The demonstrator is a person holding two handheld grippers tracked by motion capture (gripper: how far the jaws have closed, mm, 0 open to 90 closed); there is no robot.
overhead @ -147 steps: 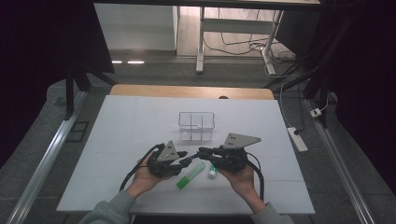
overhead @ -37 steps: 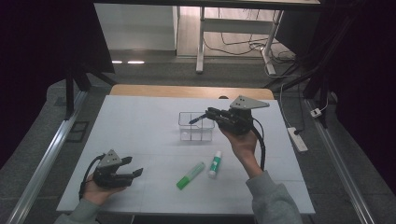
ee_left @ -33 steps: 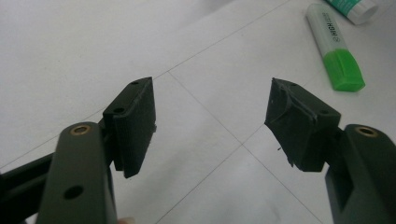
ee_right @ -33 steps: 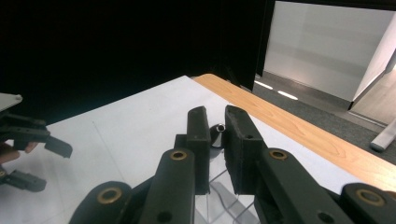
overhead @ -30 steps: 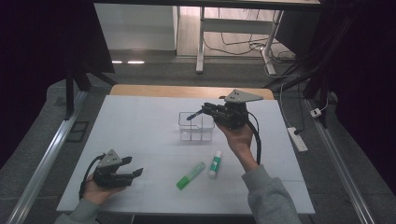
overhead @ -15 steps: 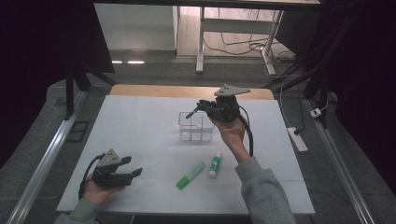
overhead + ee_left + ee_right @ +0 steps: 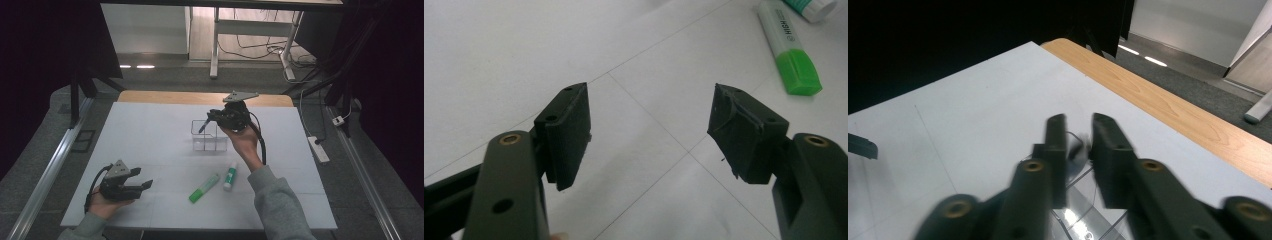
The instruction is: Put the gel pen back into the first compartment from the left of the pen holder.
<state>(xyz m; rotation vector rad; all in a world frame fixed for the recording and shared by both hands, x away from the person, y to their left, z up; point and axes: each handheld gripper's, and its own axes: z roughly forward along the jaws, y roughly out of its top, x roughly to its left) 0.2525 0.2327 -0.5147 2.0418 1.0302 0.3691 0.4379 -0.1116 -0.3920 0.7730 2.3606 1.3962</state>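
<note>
White tabletop (image 7: 150, 135): green highlighter (image 7: 204, 187) and glue stick (image 7: 230, 175) lie beside clear organizer (image 7: 209, 142); right gripper (image 7: 204, 125), jaws just parting narrowly over a blurred dark object; left gripper (image 7: 144, 185) wide, empty.

Motion blur smears the right gripper (image 7: 1075, 150), so what sits between its jaws is unclear.

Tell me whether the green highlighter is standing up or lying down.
Lying down. The green highlighter lies flat on the white table, cap on, next to the white tube with a green cap.
</note>
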